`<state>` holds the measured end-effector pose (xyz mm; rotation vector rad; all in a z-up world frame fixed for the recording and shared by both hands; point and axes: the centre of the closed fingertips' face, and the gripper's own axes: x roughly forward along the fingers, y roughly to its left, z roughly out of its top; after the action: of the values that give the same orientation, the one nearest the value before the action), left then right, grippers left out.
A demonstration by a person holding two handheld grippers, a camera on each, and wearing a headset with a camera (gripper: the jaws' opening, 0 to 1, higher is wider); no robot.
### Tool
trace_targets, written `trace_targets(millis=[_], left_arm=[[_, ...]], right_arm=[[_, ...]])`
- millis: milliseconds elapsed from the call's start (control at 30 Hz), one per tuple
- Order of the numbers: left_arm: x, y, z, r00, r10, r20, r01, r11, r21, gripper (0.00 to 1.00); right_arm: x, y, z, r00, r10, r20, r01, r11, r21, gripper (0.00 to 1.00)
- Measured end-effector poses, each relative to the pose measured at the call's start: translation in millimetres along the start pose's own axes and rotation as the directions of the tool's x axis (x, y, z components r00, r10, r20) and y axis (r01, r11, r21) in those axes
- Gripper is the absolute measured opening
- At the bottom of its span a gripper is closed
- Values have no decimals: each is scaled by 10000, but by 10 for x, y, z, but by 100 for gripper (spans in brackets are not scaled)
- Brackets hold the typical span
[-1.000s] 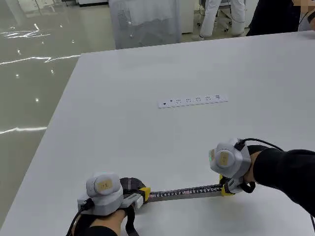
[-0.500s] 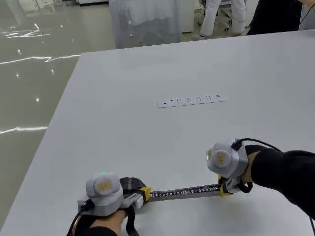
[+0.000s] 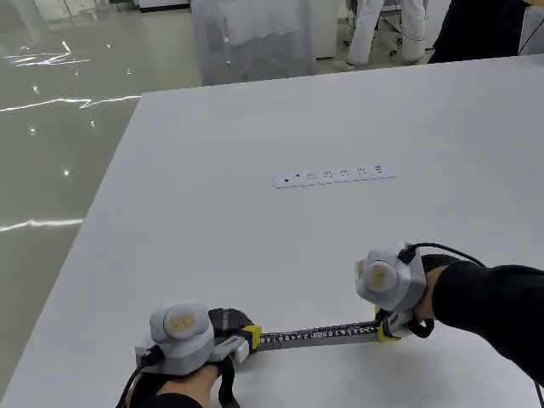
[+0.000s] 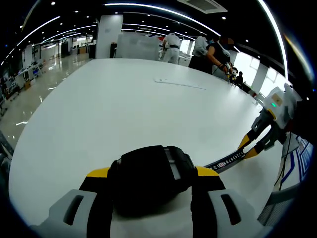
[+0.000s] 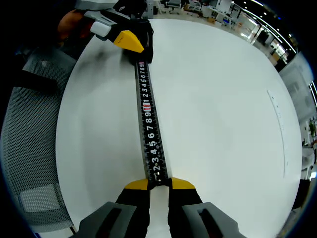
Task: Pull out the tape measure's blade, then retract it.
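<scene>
Blade [image 5: 148, 129] out partway, short stretch, numbers past 10 readable, lying flat on bench [image 3: 255, 238] between 2 grippers. Left gripper [image 4: 151, 173] clamped around tape measure case [image 3: 226, 321], near bench front edge. Right gripper [image 5: 158, 184] pinched on blade tip. Judgement: pull-out underway or near done; retract not yet done. Around: power strip [image 3: 334, 176] mid-bench, well apart from work; mesh chair [image 5: 27, 148] beside bench; people [image 4: 171, 44] at far end. Nothing on bench blocks blade path.
</scene>
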<state>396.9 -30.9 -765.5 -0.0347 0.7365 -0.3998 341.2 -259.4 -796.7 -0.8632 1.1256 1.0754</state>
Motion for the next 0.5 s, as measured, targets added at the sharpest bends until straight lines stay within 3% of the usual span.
trace_targets(millis=[500], left_arm=[[-1, -3, 1, 10000, 11, -2, -11, 10000, -3, 59]], right_arm=[[14, 5, 51, 10000, 13, 48, -13, 10000, -88, 8]])
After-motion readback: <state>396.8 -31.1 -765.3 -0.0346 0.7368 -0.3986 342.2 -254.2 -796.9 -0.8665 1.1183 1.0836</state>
